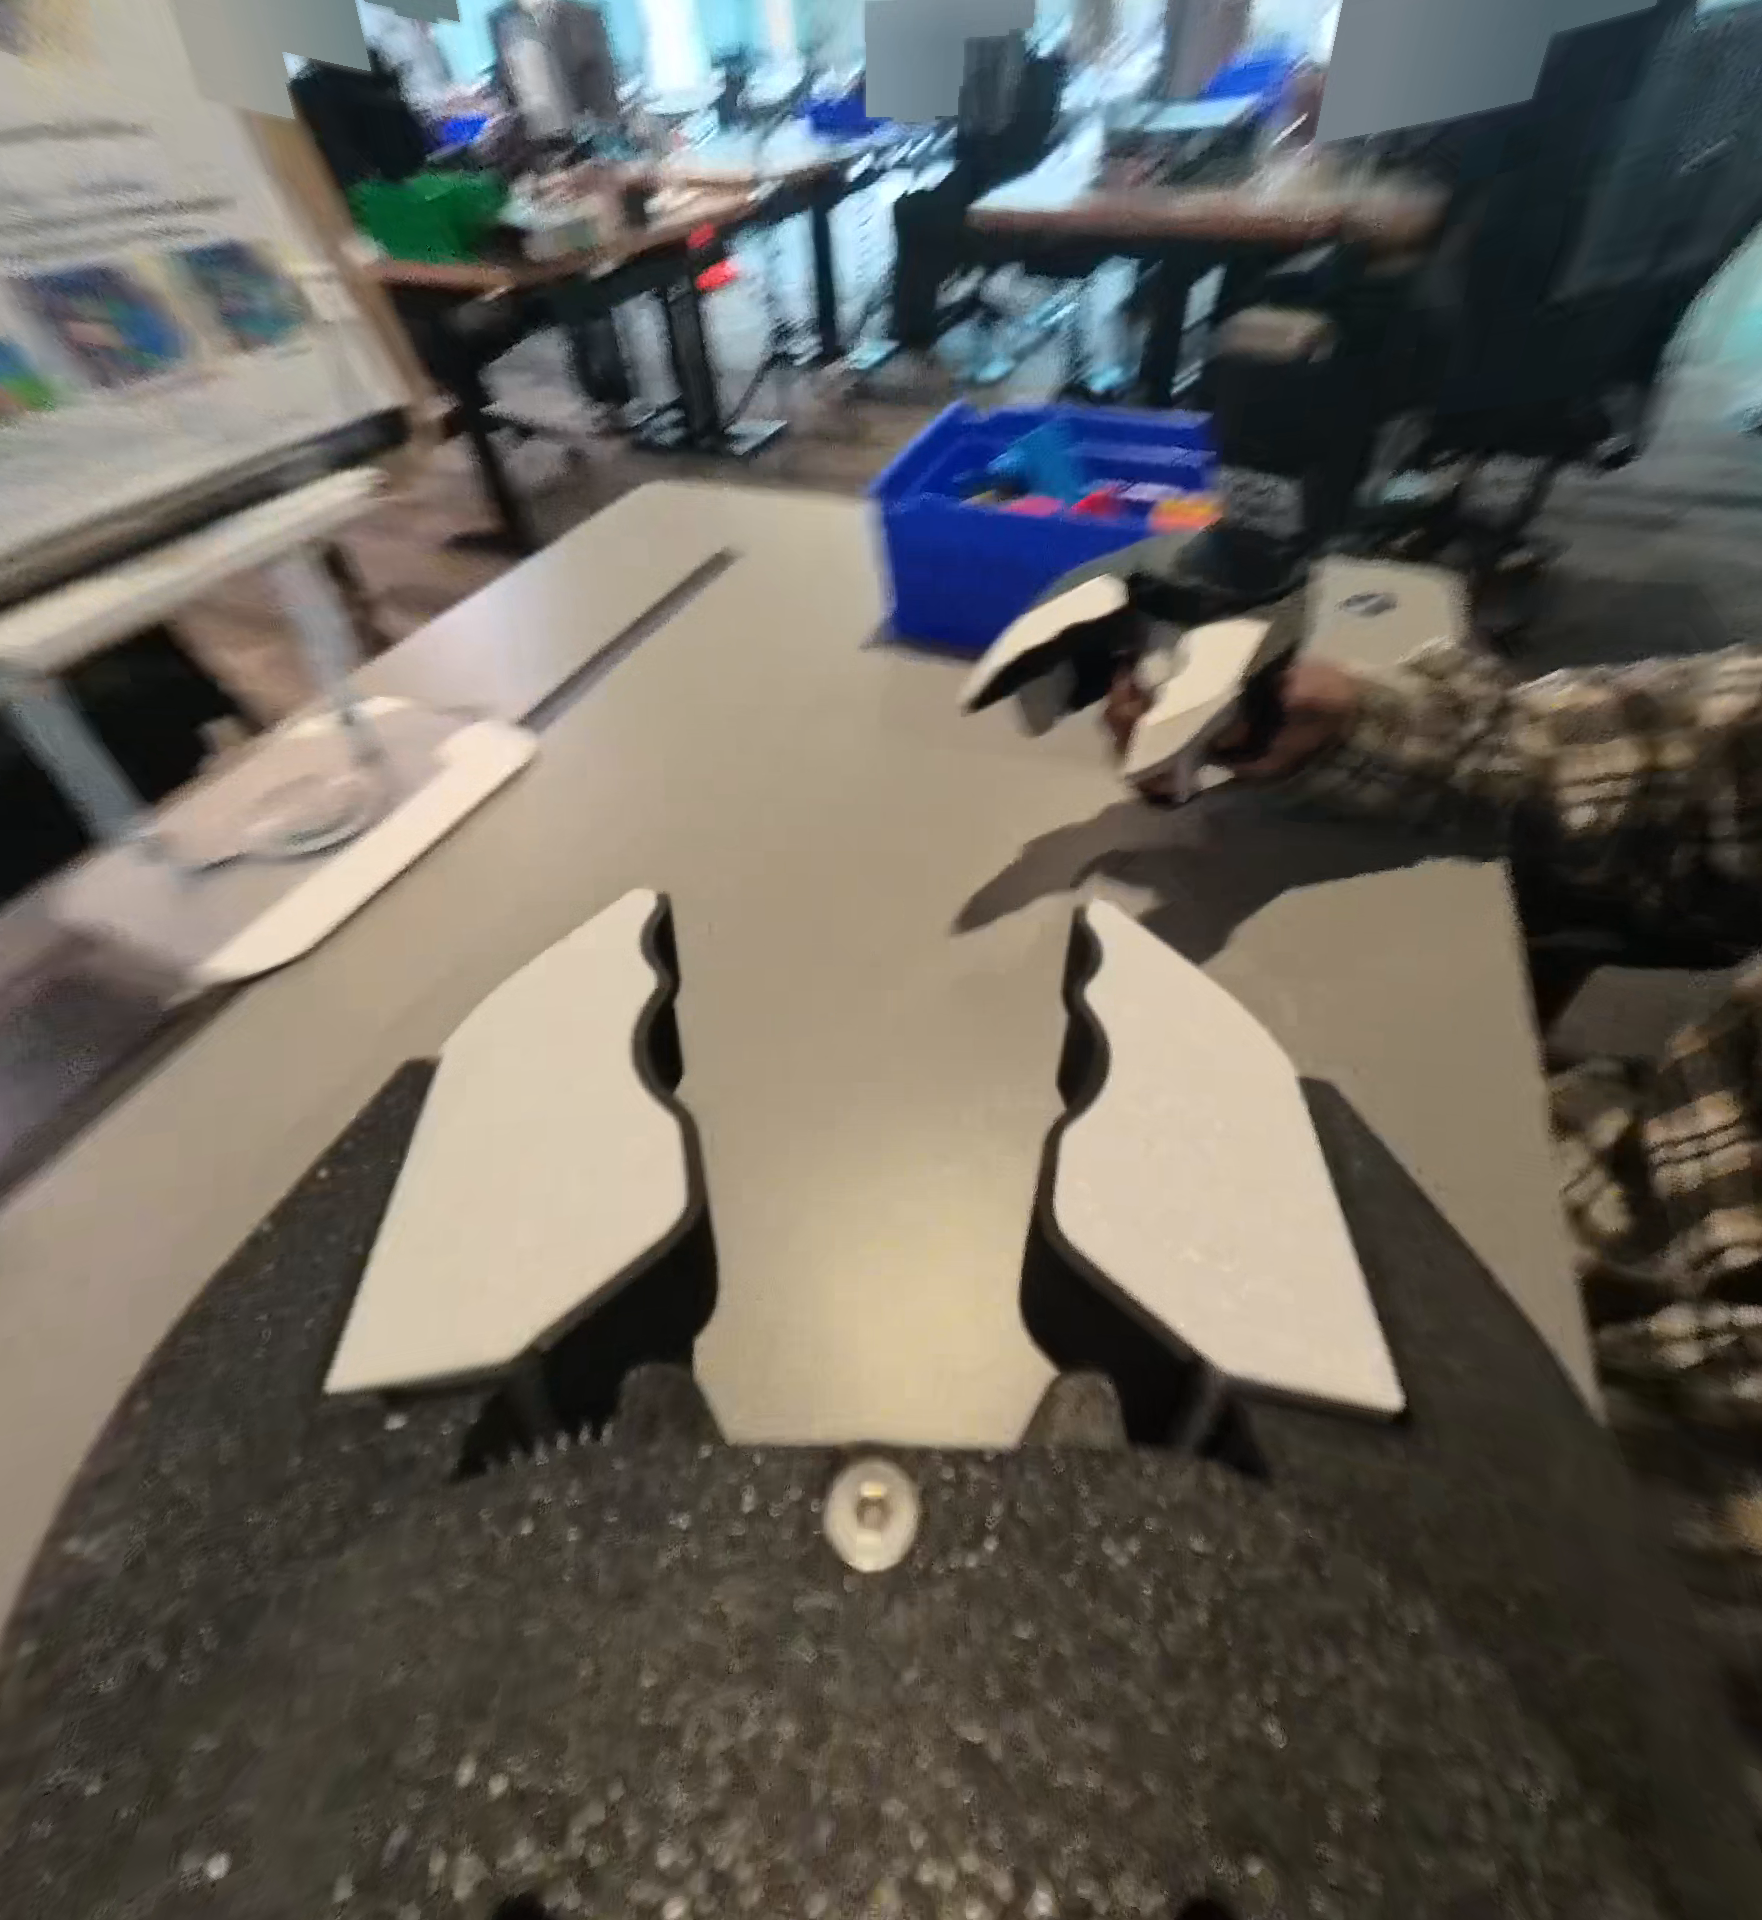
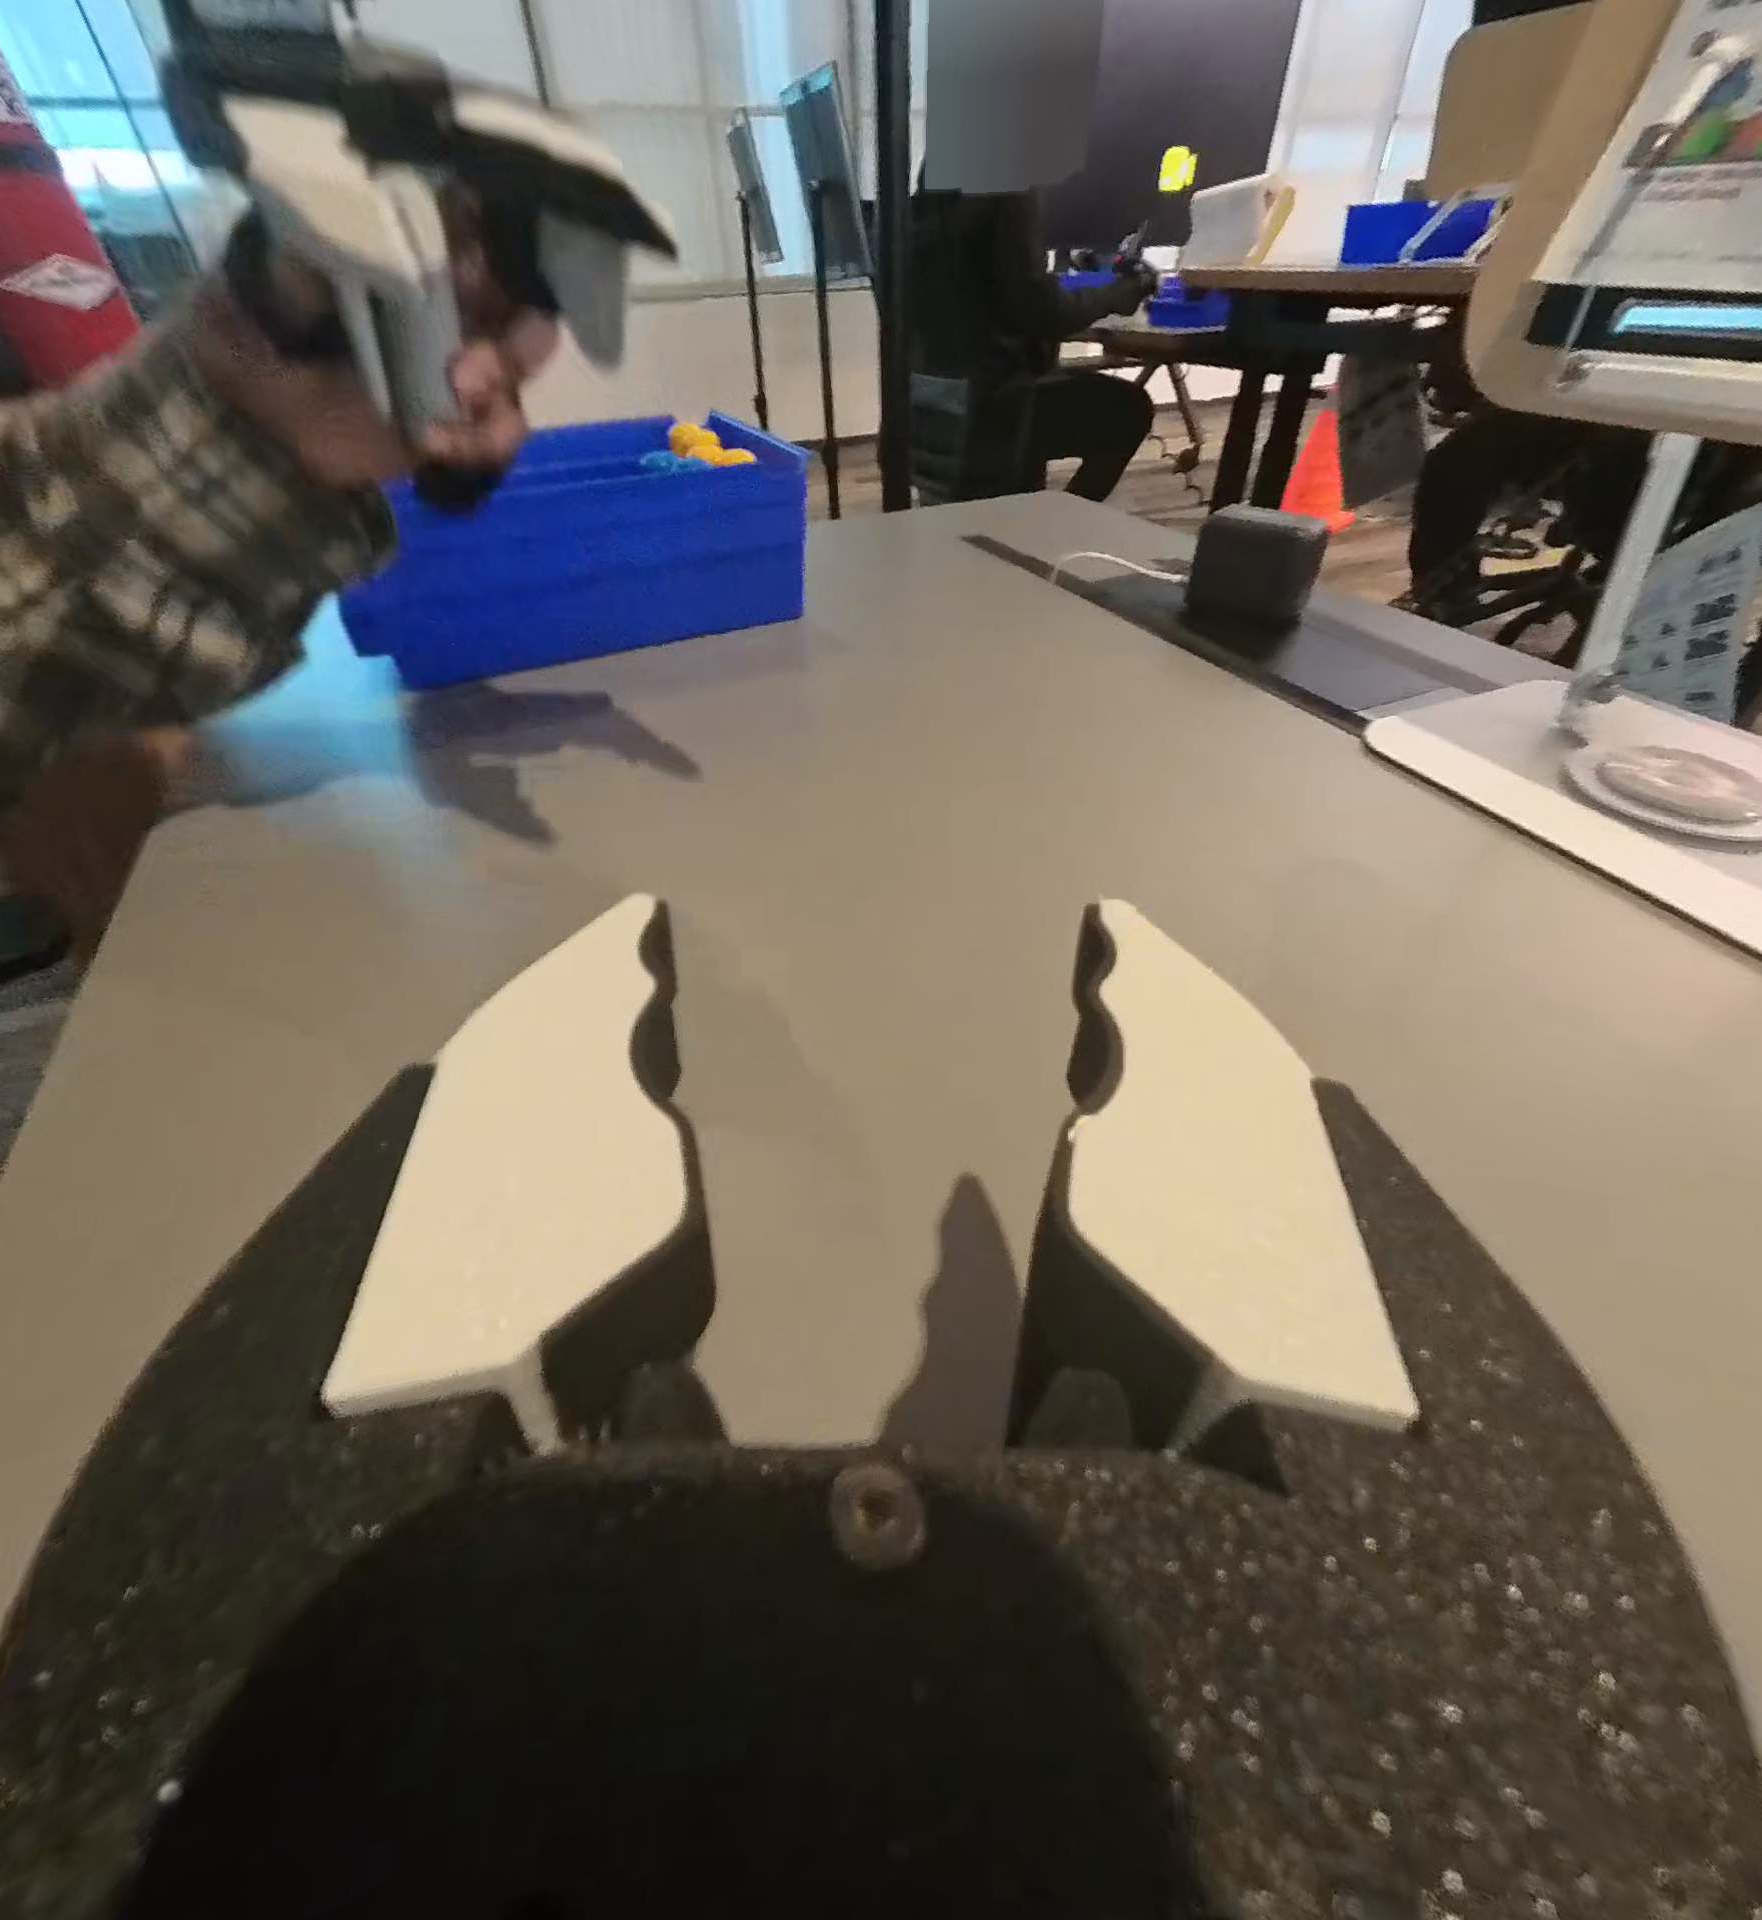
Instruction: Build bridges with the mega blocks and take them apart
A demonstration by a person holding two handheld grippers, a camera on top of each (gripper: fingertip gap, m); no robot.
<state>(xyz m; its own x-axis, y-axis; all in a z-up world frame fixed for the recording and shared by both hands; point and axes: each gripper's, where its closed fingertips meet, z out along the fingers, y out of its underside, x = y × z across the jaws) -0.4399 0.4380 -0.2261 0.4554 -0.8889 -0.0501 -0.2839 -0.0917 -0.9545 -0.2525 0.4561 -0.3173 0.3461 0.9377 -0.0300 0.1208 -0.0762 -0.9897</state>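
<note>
A blue bin stands on the grey table and holds several coloured mega blocks. In the right wrist view the bin shows yellow and blue blocks at its far end. My left gripper is open and empty above bare table. My right gripper is open and empty too. The right gripper also shows in the left wrist view, open, just in front of the bin. The left gripper shows blurred in the right wrist view, raised beside the bin. No block lies on the table.
A white flat stand base with a clear pole sits at the table's side and also shows in the left wrist view. A dark grey cube sits on a black strip. Plaid sleeves hold the grippers. Desks and chairs stand behind. My right fingertips sit around 20 cm from my left ones.
</note>
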